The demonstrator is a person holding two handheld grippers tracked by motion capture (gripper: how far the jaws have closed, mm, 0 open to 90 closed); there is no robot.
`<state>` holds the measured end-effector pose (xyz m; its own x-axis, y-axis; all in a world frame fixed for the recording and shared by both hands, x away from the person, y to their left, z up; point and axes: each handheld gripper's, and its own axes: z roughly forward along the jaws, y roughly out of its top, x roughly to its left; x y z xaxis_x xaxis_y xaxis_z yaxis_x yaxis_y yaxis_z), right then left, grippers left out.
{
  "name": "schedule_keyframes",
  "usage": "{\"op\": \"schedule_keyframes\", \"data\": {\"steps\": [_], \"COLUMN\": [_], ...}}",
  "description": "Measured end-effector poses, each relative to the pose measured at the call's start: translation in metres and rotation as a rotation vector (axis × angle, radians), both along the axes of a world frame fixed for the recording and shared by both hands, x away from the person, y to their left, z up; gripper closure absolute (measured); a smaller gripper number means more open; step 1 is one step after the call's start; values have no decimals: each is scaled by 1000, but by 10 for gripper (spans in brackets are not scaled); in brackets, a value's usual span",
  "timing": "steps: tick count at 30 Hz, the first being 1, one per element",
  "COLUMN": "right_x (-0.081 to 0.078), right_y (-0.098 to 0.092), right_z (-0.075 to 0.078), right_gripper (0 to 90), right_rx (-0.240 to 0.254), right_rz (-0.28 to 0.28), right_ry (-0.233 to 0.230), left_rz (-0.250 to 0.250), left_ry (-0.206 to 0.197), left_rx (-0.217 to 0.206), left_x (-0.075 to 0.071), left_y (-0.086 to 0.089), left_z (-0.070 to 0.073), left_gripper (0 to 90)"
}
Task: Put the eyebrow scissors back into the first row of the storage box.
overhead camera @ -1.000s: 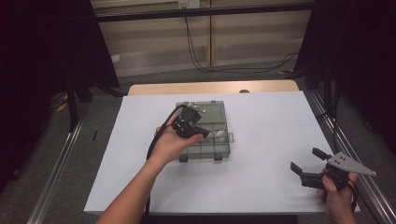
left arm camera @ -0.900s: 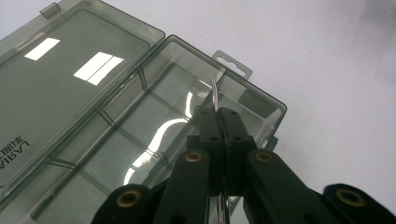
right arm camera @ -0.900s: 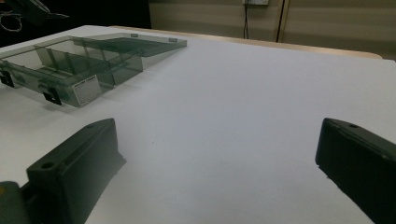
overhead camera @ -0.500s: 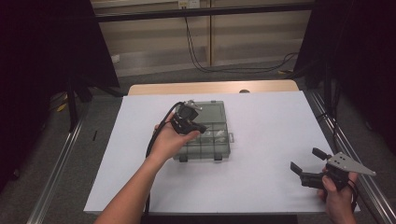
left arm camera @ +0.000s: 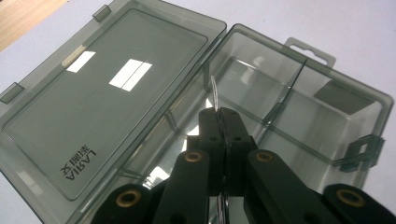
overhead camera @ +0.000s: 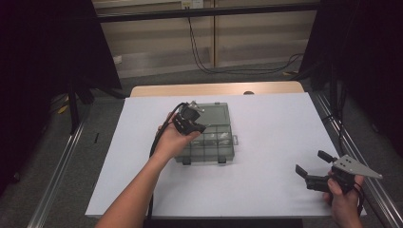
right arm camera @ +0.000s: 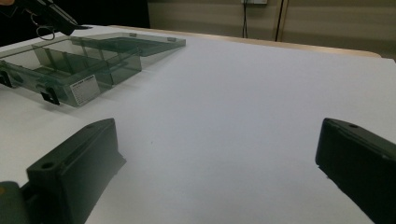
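The ring [left arm camera: 215,100], a thin metal loop, is pinched in the closed left tongs [left arm camera: 219,114] just above the open box [left arm camera: 299,112]; it should be lowered into one compartment before release. The right tongs [overhead camera: 313,166] are held wide, well apart.

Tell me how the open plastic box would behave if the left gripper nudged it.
The box looks thin-walled and its visible compartments hold nothing, so it is probably light and would slide on the smooth white table. Its lid lies flat open, so tipping seems unlikely.
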<state>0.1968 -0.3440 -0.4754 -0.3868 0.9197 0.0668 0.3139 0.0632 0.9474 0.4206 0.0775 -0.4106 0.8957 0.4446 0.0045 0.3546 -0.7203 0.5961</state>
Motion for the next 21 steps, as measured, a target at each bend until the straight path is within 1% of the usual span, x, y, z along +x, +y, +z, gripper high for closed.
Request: {"op": "schedule_keyframes", "data": {"steps": [1,2,3,4,5,6,7,8,9,10,11,12,13,14,15,16,17,18,19,20,21], "right_x": [0,0,0,0,0,0,0,0,0,0,0,0,0,0,0,0,0,0,0,0,0], "right_y": [0,0,0,0,0,0,0,0,0,0,0,0,0,0,0,0,0,0,0,0,0], "right_z": [0,0,0,0,0,0,0,0,0,0,0,0,0,0,0,0,0,0,0,0,0], "right_gripper": [0,0,0,0,0,0,0,0,0,0,0,0,0,0,0,0,0,0,0,0,0], "right_rx": [0,1,1,2,1,2,3,4,4,3,4,5,5,5,5,4,4,2,1,2,1], "right_rz": [0,0,-1,0,0,-1,-1,0,0,0,0,-1,0,0,0,-1,-1,0,-2,-2,-1], "right_ry": [1,0,0,0,1,0,2,2,2,-1,0,2,4,2,3,3,4,1,0,1,2], "left_rz": [10,-8,15,7,22,17,-11,2,-12,14,1,-5,-16,24,-13,-19,-3,-30,6,-35,-35], "left_ry": [-3,-9,-3,-7,-8,-7,-25,-17,-45,-29,-28,-42,-25,-20,-25,-23,-19,-17,-11,-19,-14], "left_rx": [-6,13,-13,-8,-14,-15,18,0,20,-5,7,14,21,-26,12,15,-5,11,-29,19,15], "left_x": [0,2,1,2,1,2,5,4,6,6,8,9,11,9,11,11,10,11,9,11,11], "left_y": [-1,0,-1,-1,-2,-1,0,0,0,0,2,3,4,2,3,3,2,3,1,4,4], "left_z": [-2,-2,-5,-5,-7,-8,-8,-9,-11,-13,-13,-14,-14,-17,-16,-16,-18,-18,-21,-20,-21], "left_gripper": [892,892,892,892,892,892,891,892,892,891,892,892,892,892,891,892,891,892,891,891,891]}}
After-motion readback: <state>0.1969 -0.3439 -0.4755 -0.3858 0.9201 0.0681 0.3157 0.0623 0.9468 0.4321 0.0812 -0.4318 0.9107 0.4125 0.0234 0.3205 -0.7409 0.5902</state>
